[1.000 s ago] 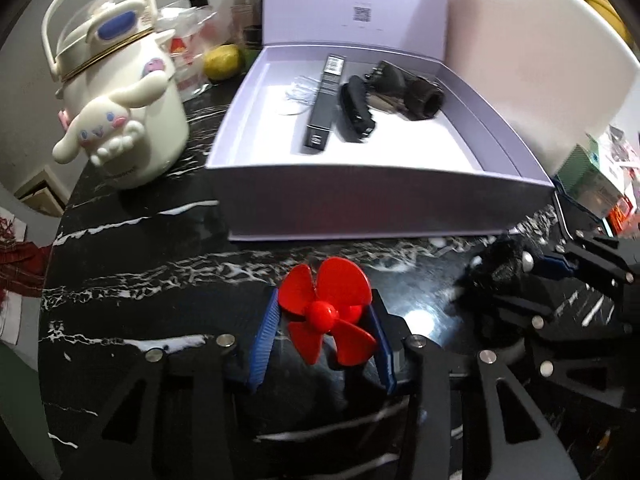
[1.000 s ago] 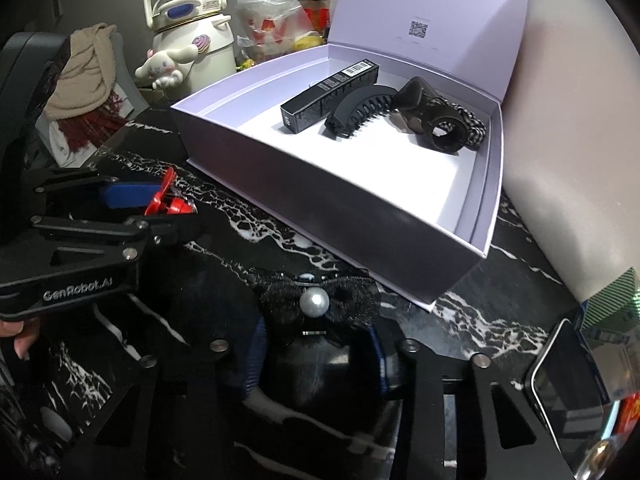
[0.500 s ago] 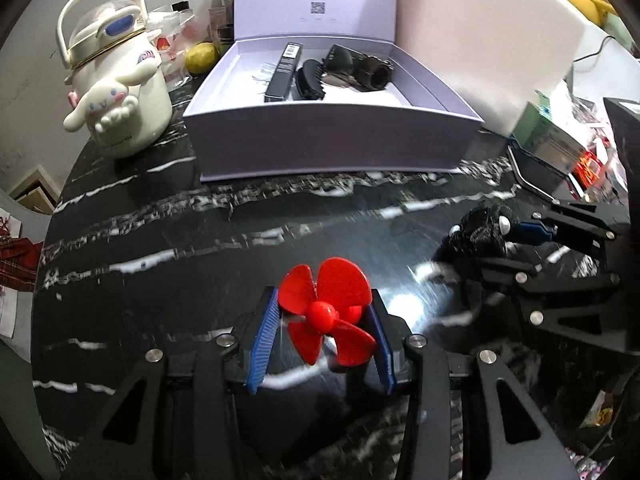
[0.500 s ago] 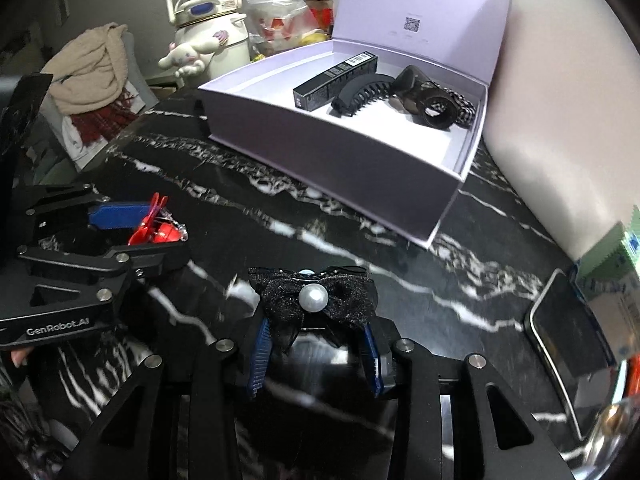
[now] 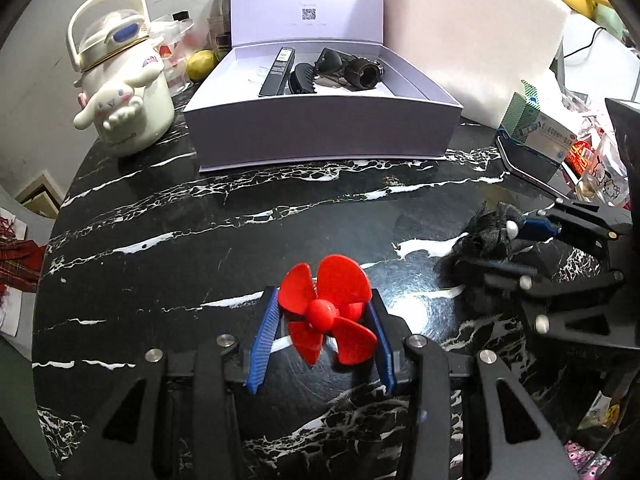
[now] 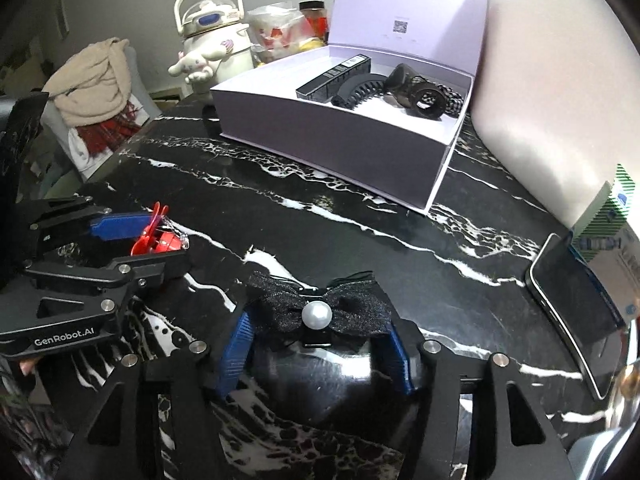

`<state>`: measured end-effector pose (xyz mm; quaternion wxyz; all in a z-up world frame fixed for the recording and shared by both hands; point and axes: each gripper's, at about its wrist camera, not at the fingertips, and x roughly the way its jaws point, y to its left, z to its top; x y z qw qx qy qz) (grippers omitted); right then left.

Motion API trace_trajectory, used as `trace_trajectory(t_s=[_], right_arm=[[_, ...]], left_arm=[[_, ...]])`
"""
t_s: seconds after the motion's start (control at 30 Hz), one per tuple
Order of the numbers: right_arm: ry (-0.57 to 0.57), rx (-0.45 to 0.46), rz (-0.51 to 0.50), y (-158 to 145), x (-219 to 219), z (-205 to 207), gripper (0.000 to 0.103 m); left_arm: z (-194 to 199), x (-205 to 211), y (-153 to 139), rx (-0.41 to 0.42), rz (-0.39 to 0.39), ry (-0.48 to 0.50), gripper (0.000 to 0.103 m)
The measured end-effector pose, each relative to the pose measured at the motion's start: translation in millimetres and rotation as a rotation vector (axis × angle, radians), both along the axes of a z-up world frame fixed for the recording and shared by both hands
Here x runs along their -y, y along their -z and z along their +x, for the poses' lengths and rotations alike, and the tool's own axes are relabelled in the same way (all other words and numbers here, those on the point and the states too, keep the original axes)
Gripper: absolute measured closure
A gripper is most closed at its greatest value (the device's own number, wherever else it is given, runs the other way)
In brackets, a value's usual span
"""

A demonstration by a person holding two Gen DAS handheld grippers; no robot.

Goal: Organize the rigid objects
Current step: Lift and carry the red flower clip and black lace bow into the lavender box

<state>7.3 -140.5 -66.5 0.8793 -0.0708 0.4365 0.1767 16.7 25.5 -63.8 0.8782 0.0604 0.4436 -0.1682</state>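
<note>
My left gripper [image 5: 322,320] is shut on a red four-petal clip [image 5: 330,314], held just above the black marble table [image 5: 224,248]. My right gripper [image 6: 316,328] is shut on a black bow clip with a pearl [image 6: 318,312]. Each gripper shows in the other's view: the right one with the bow [image 5: 496,232], the left one with the red clip [image 6: 156,236]. An open lilac box [image 5: 324,128] stands at the far side, well ahead of both grippers, holding a black slim box [image 5: 277,72], a black claw clip [image 5: 302,79] and dark hair ties [image 5: 362,73].
A white cartoon kettle [image 5: 124,96] stands left of the box. A phone [image 6: 576,312] and a green-white carton [image 6: 608,216] lie at the right. A white cushion [image 5: 472,36] stands behind the box. A lemon [image 5: 202,65] and jars sit at the back.
Both grippers have pulled back from the lilac box with their clips still held; the box now looks smaller and farther, with more bare table between.
</note>
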Motion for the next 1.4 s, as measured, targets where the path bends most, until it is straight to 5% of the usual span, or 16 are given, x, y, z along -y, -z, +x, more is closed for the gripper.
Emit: trace_trajectory(t_s=[0.13, 0.57, 1.4], right_arm=[[0.005, -0.002, 0.001, -1, 2, 0, 0.074], [-0.013, 0.019, 0.033, -11, 3, -10, 0.074], [-0.034, 0.120, 0.081, -48, 12, -36, 0.074]], left_arm=[[-2, -1, -1, -0.006, -0.018, -0.001, 0.061], [-12, -1, -10, -0.014, -0.034, -0.012, 0.061], [-18, 0, -65, 0.118, -0.011, -0.031, 0.060]])
